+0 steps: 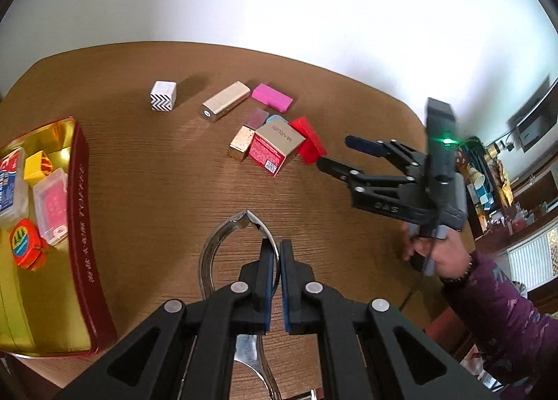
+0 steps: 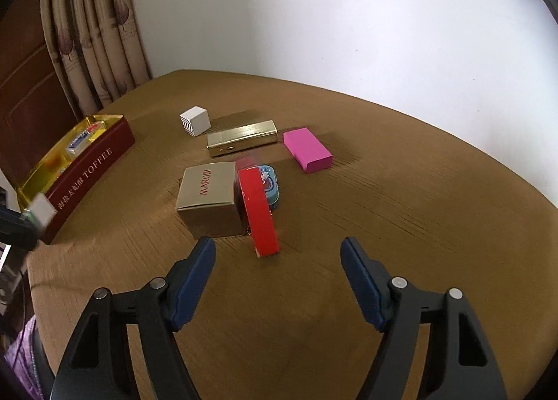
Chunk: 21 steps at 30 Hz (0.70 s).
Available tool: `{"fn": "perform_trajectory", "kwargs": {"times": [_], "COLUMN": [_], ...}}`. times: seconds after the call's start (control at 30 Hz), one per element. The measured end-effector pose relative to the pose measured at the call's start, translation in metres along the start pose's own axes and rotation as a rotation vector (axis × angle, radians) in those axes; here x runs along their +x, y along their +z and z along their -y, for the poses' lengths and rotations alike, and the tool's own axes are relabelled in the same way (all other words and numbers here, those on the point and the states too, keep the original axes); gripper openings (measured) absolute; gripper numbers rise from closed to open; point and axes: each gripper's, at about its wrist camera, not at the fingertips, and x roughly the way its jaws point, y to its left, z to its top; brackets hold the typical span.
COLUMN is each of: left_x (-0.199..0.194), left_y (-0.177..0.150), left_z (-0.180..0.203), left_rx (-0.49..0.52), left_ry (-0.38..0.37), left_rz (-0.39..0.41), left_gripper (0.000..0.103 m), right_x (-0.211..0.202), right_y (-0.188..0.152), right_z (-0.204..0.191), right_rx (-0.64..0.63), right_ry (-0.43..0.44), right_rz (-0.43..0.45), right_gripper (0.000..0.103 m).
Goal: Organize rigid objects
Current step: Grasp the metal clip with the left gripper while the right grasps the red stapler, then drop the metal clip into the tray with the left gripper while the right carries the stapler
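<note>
A: What is the biggest thing here?
B: The brown surface. At its nine o'clock edge lies the toffee tin, open, with a tape measure, a yellow box and clear card cases inside.

A: And the loose things?
B: They cluster toward twelve o'clock of the right gripper. The tan box is nearest. Touching it on its three o'clock side is the red box, which leans over a blue tin. Beyond them lie the gold bar, and the pink box at one o'clock. The white cube, with zigzag stripes, stands apart at eleven o'clock.

A: The grippers?
B: The right gripper is partly open with nothing between its fingers; the red box's near end lies just ahead of the gap. A hand in a purple sleeve holds it. The left gripper is closed on metal tongs, whose tips meet just ahead of its fingers, above the surface at the tin's three o'clock.
</note>
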Motion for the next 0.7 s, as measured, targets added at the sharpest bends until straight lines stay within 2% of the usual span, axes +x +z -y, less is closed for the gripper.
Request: {"fn": "perform_trajectory", "kwargs": {"times": [0.13,0.2,0.3,0.33,0.37,0.4,0.43,0.57,0.7], "left_x": [-0.014,-0.018,-0.029,-0.032,-0.036,-0.038,-0.043,-0.066,-0.094], "left_y": [-0.001,-0.002,-0.005,-0.006,-0.007,-0.007,-0.008,-0.009,-0.011], "left_z": [-0.004,-0.006,-0.011,-0.013,-0.015,-0.017,-0.021,-0.038,-0.066], "left_rx": [-0.014,-0.016,-0.028,-0.034,-0.04,-0.046,-0.055,-0.091,-0.118], "left_ry": [0.002,0.004,0.016,0.022,0.029,0.035,0.039,0.079,0.167], "left_rz": [0.019,0.019,0.029,0.032,0.037,0.04,0.041,0.067,0.091], "left_gripper": [0.003,0.003,0.003,0.003,0.003,0.003,0.003,0.003,0.003], "right_x": [0.009,0.013,0.021,0.026,0.03,0.033,0.036,0.026,0.0], "right_y": [0.005,0.007,0.009,0.01,0.01,0.01,0.009,0.002,-0.016], "right_z": [0.001,0.001,-0.001,-0.002,-0.003,-0.003,-0.002,0.002,0.013], "right_rx": [-0.01,-0.012,-0.025,-0.032,-0.036,-0.035,-0.028,0.016,0.125], "right_ry": [0.004,0.009,0.008,0.009,0.007,0.012,0.017,0.023,0.055], "right_rz": [-0.019,-0.026,-0.04,-0.052,-0.067,-0.081,-0.098,-0.079,-0.04], "right_gripper": [0.063,0.063,0.053,0.042,0.026,0.017,0.014,0.014,0.014]}}
